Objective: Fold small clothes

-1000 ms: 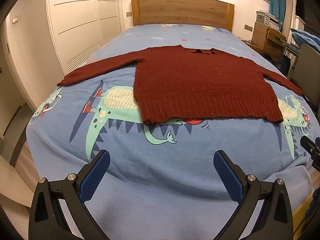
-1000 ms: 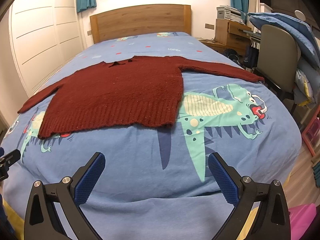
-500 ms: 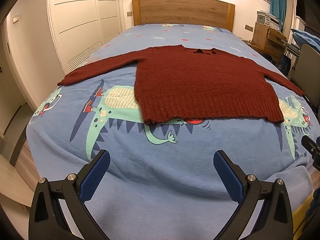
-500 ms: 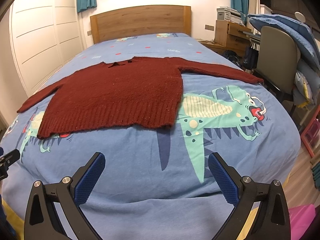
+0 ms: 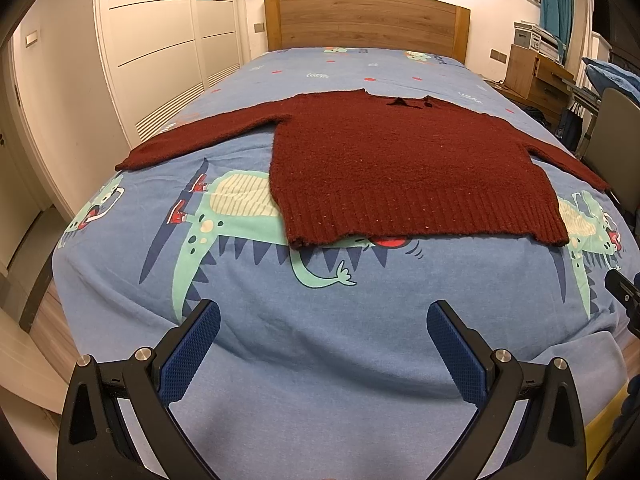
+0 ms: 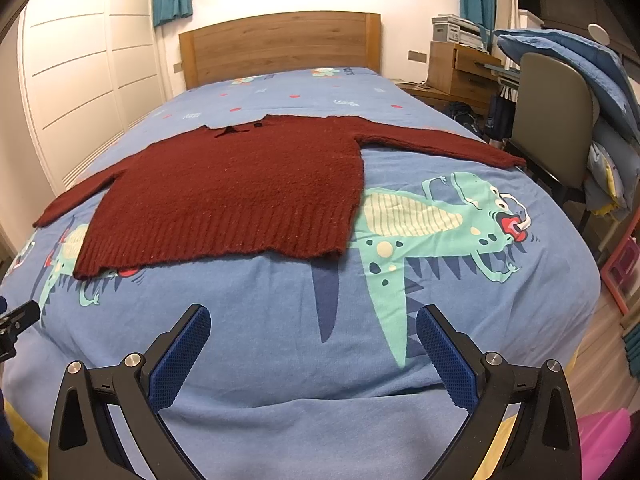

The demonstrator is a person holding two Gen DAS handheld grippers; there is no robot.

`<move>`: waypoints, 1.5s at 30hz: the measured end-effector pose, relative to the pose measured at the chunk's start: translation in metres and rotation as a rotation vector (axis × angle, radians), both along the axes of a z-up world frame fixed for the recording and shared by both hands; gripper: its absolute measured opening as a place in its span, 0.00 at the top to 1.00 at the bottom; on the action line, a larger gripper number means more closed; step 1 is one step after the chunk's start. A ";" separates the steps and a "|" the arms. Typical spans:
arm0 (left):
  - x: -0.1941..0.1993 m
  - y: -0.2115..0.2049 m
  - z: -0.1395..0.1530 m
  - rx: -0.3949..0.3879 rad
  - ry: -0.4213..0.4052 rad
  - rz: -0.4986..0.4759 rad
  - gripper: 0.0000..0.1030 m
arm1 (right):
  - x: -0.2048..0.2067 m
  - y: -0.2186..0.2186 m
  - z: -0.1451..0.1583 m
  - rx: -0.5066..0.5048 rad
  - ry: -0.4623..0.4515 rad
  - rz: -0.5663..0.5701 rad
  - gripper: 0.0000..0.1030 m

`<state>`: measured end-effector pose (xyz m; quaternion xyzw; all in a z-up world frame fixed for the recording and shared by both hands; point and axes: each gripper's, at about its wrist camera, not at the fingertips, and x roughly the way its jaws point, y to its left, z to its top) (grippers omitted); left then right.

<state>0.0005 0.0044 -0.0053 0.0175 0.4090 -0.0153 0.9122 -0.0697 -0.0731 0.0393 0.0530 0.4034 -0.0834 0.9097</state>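
A dark red knitted sweater [image 5: 392,164] [image 6: 240,196] lies flat on the bed, front up, both sleeves spread out sideways, ribbed hem toward me and collar toward the headboard. My left gripper [image 5: 323,316] hovers over the foot of the bed, short of the hem, open with nothing between its blue pads. My right gripper [image 6: 313,320] hangs likewise near the foot, open and empty. The left sleeve cuff [image 5: 132,162] reaches the bed's left side. The right sleeve cuff [image 6: 508,160] lies near the right side.
The bed [image 5: 320,360] wears a blue cover with a green dinosaur print and has a wooden headboard [image 6: 280,44]. White wardrobe doors [image 5: 160,48] stand at left. A chair [image 6: 556,120] draped with bedding, wooden drawers [image 6: 460,68] and pink bins [image 6: 600,440] crowd the right side.
Both grippers have eased very slightly closer to the bed; the sweater has not moved and both stay open.
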 end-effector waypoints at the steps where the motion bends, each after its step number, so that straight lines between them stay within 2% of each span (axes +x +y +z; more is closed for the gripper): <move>1: 0.000 0.000 0.000 -0.001 0.000 0.000 0.01 | 0.000 0.000 0.000 0.000 -0.001 -0.001 0.00; 45: 0.004 0.005 0.004 0.002 -0.008 0.022 0.01 | 0.005 -0.001 0.001 0.009 -0.002 0.001 0.00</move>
